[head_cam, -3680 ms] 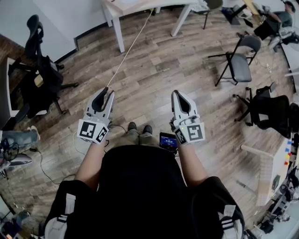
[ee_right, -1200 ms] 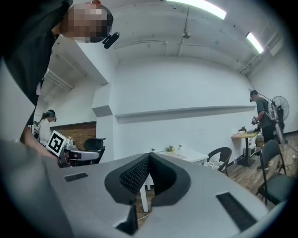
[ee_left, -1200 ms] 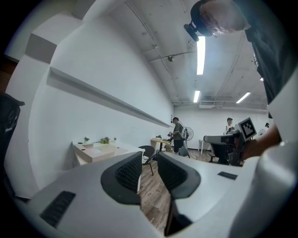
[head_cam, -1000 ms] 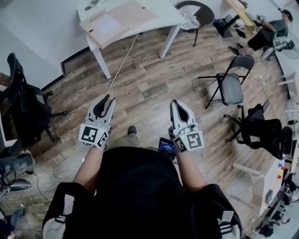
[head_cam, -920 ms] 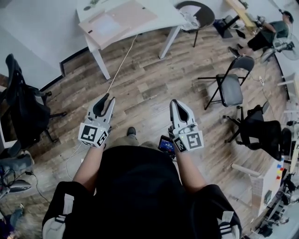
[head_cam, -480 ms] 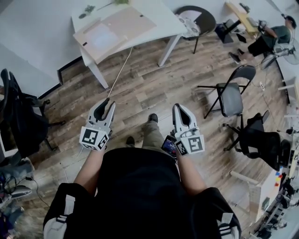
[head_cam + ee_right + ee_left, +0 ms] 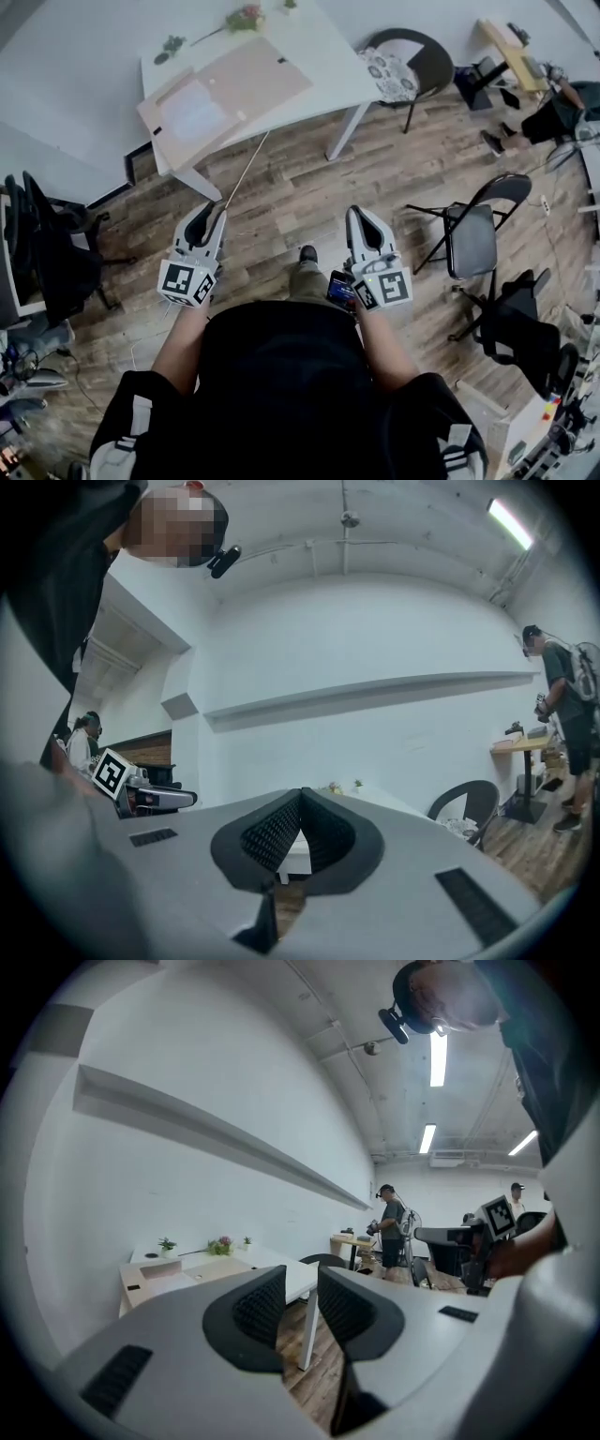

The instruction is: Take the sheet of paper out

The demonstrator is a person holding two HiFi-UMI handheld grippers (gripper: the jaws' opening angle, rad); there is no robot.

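Head view puts the pale sheet of paper (image 7: 192,112) flat on a tan flat board (image 7: 258,80) on the white tabletop (image 7: 328,56) at 11 o'clock, well apart from my left gripper (image 7: 217,210), parted and empty, and my right gripper (image 7: 362,212), closed on nothing, so I judge a careless pinch may drag the board too.

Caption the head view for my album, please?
Left gripper and right gripper held over wood floor, white table ahead.
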